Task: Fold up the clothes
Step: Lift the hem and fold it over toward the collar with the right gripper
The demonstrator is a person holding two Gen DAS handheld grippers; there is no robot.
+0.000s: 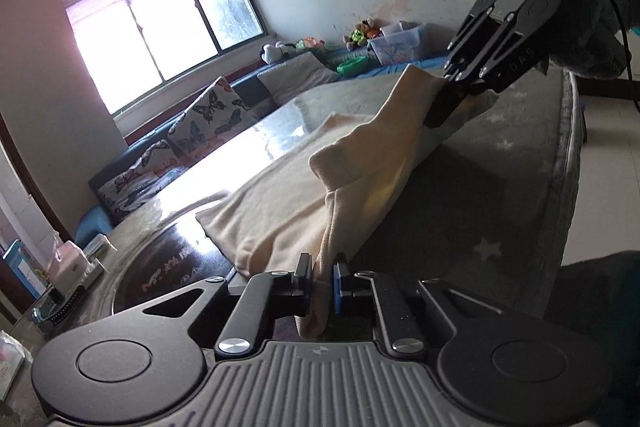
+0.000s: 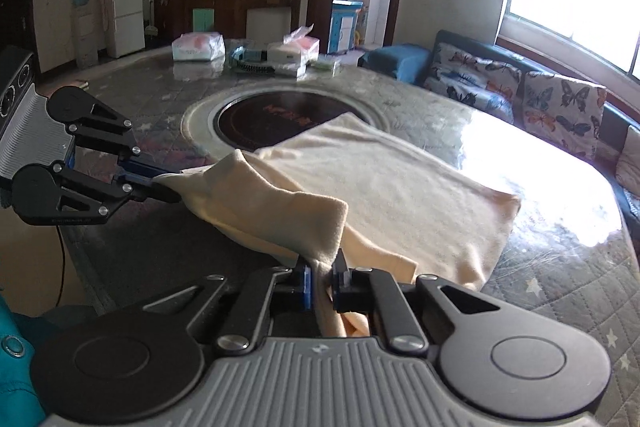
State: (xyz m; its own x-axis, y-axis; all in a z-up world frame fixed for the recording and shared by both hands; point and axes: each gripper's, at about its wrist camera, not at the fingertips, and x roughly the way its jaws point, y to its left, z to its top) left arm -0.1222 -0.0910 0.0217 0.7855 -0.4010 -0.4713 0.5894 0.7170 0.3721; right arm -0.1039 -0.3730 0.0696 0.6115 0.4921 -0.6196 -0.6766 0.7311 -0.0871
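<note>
Here, left tongs [image 1: 322,281] and right tongs [image 2: 323,281] angled downward, both clamped on cream cloth [image 2: 380,183].

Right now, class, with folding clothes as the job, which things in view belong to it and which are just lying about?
Part of the job:
- cream soft cloth garment
- left hand-held gripper, shut on it
- right hand-held gripper, shut on it

Just lying about:
- white tissue box
- clear plastic bag
- butterfly-print cushions
- soft toys
- white fridge
</note>
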